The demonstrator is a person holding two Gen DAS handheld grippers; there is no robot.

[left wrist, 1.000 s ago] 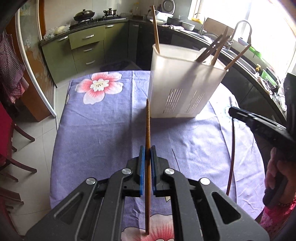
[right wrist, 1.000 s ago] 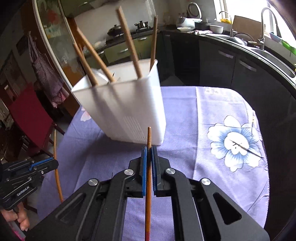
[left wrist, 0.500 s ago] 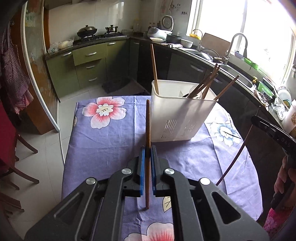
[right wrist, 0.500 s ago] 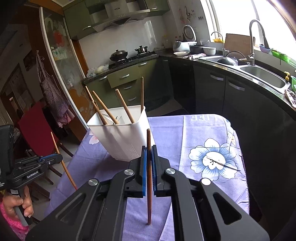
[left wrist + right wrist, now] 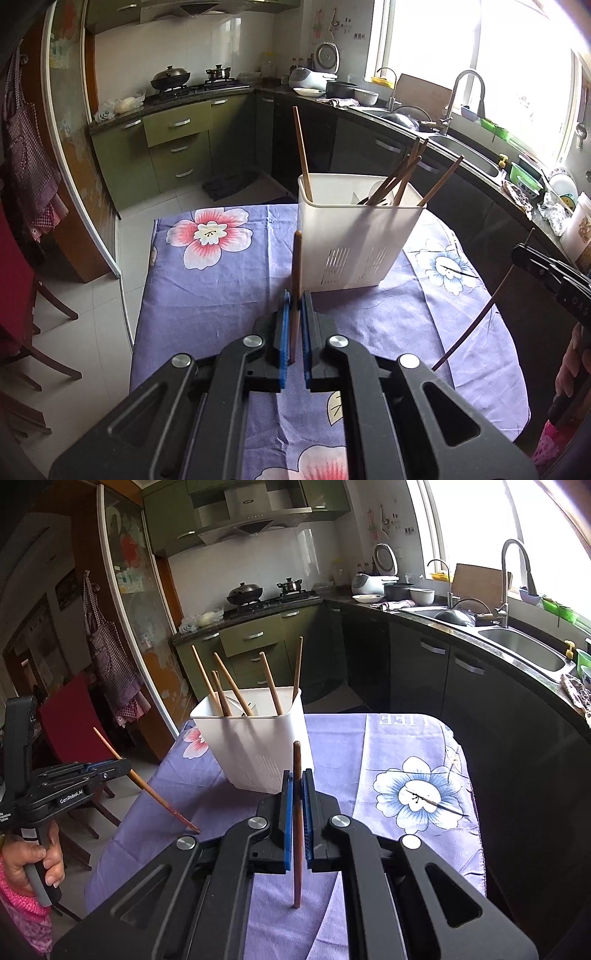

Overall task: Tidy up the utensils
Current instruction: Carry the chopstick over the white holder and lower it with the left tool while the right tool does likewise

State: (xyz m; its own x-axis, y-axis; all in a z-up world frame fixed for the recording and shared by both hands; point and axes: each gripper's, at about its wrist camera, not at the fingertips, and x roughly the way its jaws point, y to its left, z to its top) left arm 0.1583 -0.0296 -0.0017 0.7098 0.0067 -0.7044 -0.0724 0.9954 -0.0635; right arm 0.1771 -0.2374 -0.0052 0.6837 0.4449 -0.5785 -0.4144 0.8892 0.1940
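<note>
While both hands are held above the table [image 5: 207, 295], angled downward, the left gripper [image 5: 294, 314] has its fingers clamped on a brown chopstick [image 5: 296, 266], and the right gripper [image 5: 297, 797] has its fingers clamped on a dark chopstick [image 5: 297, 812]. Both sticks are slim wood, standing nearly upright clear of the purple floral cloth [image 5: 369, 746], just before the white holder [image 5: 354, 236] bristling with more chopsticks [image 5: 399, 177].

Home kitchen: gas stove [image 5: 201, 88] with wok [image 5: 170, 77], sink [image 5: 524, 650], green cabinets [image 5: 173, 147].

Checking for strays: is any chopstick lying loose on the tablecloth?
No: the tablecloth is bare of chopsticks; they stand in the white holder or are held.
</note>
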